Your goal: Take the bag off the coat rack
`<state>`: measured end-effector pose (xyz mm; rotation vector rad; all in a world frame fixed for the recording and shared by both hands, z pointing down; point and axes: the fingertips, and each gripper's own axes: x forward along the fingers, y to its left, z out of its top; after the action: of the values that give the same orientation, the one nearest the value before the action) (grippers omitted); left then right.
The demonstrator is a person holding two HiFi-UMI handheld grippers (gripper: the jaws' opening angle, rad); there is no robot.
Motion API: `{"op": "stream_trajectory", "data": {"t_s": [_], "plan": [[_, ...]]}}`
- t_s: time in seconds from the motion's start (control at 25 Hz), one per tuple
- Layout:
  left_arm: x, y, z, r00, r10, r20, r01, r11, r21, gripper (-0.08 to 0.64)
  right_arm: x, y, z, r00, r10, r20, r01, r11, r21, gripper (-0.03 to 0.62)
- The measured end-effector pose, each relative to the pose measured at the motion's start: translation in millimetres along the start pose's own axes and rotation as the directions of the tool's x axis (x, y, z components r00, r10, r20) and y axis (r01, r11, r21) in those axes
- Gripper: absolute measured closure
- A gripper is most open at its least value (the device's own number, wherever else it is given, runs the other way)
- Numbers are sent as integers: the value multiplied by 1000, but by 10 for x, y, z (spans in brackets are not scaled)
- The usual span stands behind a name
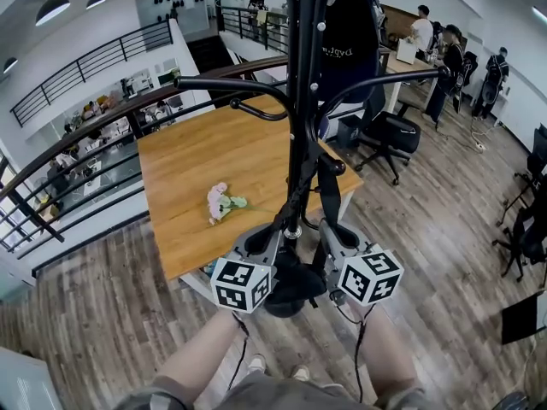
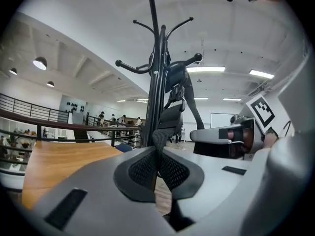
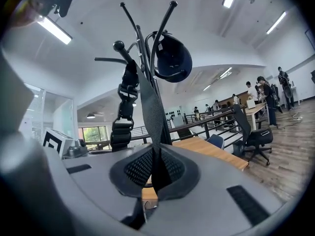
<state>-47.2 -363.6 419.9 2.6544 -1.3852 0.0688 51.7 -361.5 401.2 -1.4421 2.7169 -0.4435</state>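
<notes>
A wide, light-brown wooden tabletop [image 1: 205, 169] lies just behind a tall black metal coat rack [image 1: 301, 126] with curved, ball-tipped hooks, seen from steeply above. A rounded black fabric bag [image 1: 346, 32] hangs high on the coat rack from one of its upper hooks [image 3: 165, 18], not yet lifted off. Long black woven straps run from the bag down alongside the coat rack's pole.

Low on the coat rack, near its base, the person holds a grey gripper at each side of the pole. The left gripper [image 2: 158, 167] is fully closed, its mesh pads pinching one black strap [image 2: 158, 144]. The right gripper [image 3: 155, 170] is likewise clamped tight on a second strap [image 3: 153, 117]. A small bunch of pink flowers [image 1: 220, 202] lies on the tabletop, left of the coat rack.

Risks from here, as a judgement: both grips sit far below the hook, so pulling the straps down or sideways would drag on the coat rack instead of freeing the bag, and could tip it towards the person. The bag must rise over the hook's ball tip, which could snag its loop. The thin webbing might also slide through the pads under load.
</notes>
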Motion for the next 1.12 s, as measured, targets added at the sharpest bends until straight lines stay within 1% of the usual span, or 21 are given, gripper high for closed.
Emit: {"op": "stream_trajectory", "data": {"t_s": [0.08,0.16,0.24,0.36,0.44,0.6,0.68,0.8,0.84,0.92,1.0,1.12], "plan": [[-80,24,83,1000,-5,13,5,1000,6,544,-100,60,59,1000,-2,19,2,1000,9,561],[-164,25,217,999,-5,34,3,999,49,544,-185,136,187,999,5,49,-5,1000,10,561],[-247,11,393,998,-7,64,2,997,81,543,-262,226,380,996,16,88,-16,1000,-1,561],[-379,-31,711,992,-8,129,-4,996,91,545,-411,341,717,989,26,147,-20,999,-43,561],[-470,-54,946,982,-7,188,-8,997,79,545,-528,374,951,981,32,193,-17,997,-79,561],[-651,-76,1382,955,7,295,-24,998,54,545,-793,401,1396,959,36,280,2,991,-133,561],[-799,-96,1548,943,0,333,-21,998,60,543,-976,446,1591,944,28,330,17,991,-134,561],[-990,-189,1792,922,-34,387,6,997,74,543,-1288,496,1868,913,9,408,44,992,-121,561],[-1024,-234,1865,917,-47,397,17,997,80,543,-1376,504,1942,906,3,424,55,990,-126,561],[-1047,-320,1978,914,-71,400,35,995,96,544,-1513,501,2048,898,-14,439,86,986,-145,561],[-1016,-406,2025,917,-91,389,55,993,105,543,-1644,457,2079,897,-46,439,130,978,-163,561],[-908,-584,1986,921,-136,365,101,989,111,543,-1904,326,2013,895,-116,431,209,962,-177,561]]}}
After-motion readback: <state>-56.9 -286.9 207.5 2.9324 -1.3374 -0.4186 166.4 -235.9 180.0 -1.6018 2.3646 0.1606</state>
